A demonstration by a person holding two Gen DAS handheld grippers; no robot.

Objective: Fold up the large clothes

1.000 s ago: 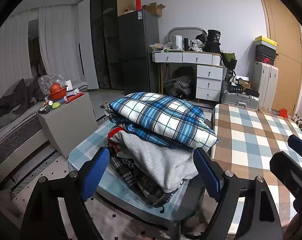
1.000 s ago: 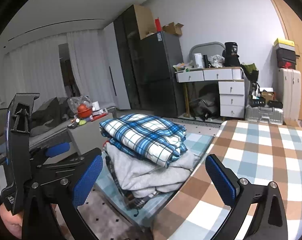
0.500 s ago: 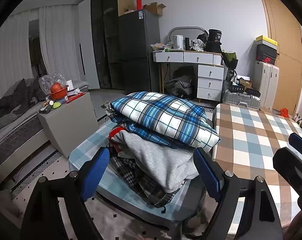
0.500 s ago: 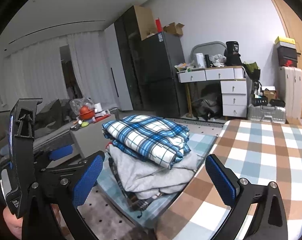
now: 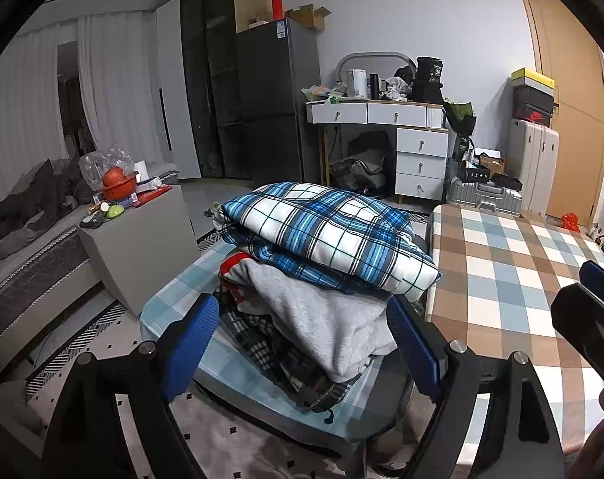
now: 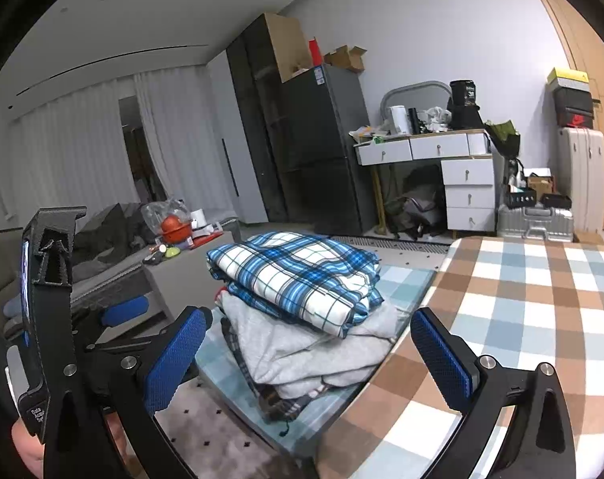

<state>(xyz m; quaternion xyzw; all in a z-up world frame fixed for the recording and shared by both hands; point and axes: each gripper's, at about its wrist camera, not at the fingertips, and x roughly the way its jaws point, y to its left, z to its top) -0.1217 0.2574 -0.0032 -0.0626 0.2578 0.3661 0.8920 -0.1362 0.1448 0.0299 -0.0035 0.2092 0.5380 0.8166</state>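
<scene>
A brown-and-blue checked table (image 6: 541, 319) fills the right of the room, its cloth bare, with a lower stand covered in pale blue check (image 5: 170, 299) just beside it. On that stand sits a pile of clothes (image 5: 321, 299): a blue plaid garment (image 5: 329, 235) lies folded on top, a grey sweatshirt (image 5: 321, 311) under it, and darker checked fabric (image 5: 286, 363) crumpled at the bottom (what else is buried there cannot be made out). The left gripper (image 5: 302, 343) hangs in front of the pile with its blue pads set wide apart and nothing between them; the right gripper (image 6: 305, 359) is likewise wide open and empty, pointed at the same pile. Judged from this, the folding has barely begun or sits between garments: nothing is spread on the checked table, the lower layers look loosely bundled, and a piece must yet be pulled from the pile and laid flat.
</scene>
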